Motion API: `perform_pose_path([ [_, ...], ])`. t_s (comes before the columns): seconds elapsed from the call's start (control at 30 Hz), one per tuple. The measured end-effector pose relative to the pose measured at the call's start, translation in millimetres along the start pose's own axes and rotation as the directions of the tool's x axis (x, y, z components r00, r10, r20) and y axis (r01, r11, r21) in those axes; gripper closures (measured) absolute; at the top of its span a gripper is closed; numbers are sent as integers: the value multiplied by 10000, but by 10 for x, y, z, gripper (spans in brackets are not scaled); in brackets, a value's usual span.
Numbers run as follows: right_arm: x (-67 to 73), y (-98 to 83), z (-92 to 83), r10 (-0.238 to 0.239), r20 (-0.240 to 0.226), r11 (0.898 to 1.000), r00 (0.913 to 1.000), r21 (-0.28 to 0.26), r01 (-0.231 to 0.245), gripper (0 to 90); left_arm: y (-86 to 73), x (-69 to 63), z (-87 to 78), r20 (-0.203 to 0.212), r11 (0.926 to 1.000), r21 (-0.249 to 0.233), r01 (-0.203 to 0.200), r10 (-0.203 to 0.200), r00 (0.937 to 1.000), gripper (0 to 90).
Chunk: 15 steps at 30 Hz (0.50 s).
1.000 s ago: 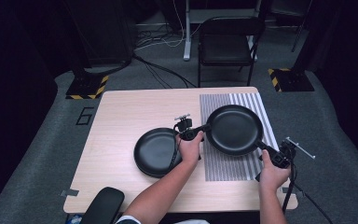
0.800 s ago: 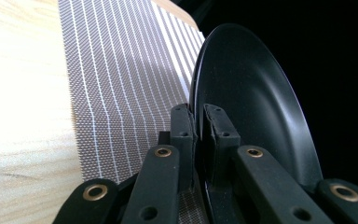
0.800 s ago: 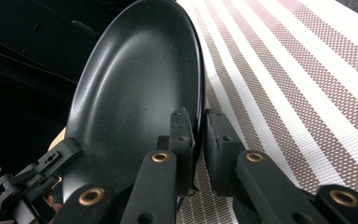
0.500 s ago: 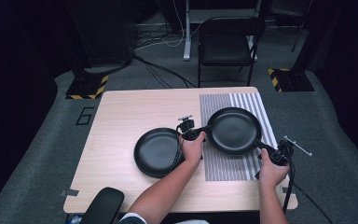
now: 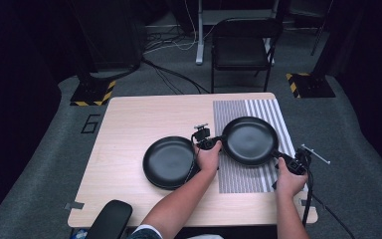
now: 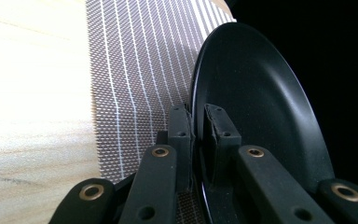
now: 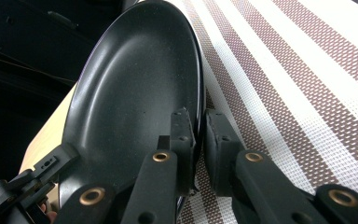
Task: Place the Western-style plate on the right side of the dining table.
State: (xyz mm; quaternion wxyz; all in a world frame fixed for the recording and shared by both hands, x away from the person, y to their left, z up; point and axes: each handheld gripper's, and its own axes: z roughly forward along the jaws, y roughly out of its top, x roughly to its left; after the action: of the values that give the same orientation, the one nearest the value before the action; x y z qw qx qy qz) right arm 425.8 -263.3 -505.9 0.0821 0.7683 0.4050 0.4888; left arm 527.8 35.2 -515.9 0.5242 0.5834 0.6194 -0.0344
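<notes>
A black round pan (image 5: 248, 141) hangs just over the striped mat (image 5: 251, 180), held from both sides. My left gripper (image 5: 215, 145) is shut on the pan's left rim; in the left gripper view the jaws (image 6: 196, 135) pinch the thin rim of the pan (image 6: 256, 107), with the mat (image 6: 140, 70) behind it. My right gripper (image 5: 281, 157) is shut on the rim at the pan's near right. In the right gripper view the rim sits between the pads (image 7: 199, 135), and the pan's inside (image 7: 135, 93) faces up over the mat (image 7: 284, 84).
A second black pan (image 5: 170, 162) lies on the wooden table (image 5: 139, 119), just left of my left hand. A black chair (image 5: 241, 50) stands beyond the table's far edge. Yellow-black floor markers (image 5: 90, 92) and cables lie on the grey carpet.
Both grippers have lowered the held pan slightly toward the mat and a little nearer the person. The grip on both sides is unchanged, and the second pan has not moved.
</notes>
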Motion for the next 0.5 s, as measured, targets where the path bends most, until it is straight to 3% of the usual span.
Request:
perform_pose_path([
  [0.27, -35, 37, 64, 235, 34, 9997, 9997, 44, -235, 823, 29, -21, 56, -132, 10000, 15, 32, -31, 9999, 823],
  [0.5, 2, 90, 90, 141, 123, 9999, 9998, -9, -140, 825, 41, -1, 94, -191, 9999, 57, 107, -106, 9998, 817],
])
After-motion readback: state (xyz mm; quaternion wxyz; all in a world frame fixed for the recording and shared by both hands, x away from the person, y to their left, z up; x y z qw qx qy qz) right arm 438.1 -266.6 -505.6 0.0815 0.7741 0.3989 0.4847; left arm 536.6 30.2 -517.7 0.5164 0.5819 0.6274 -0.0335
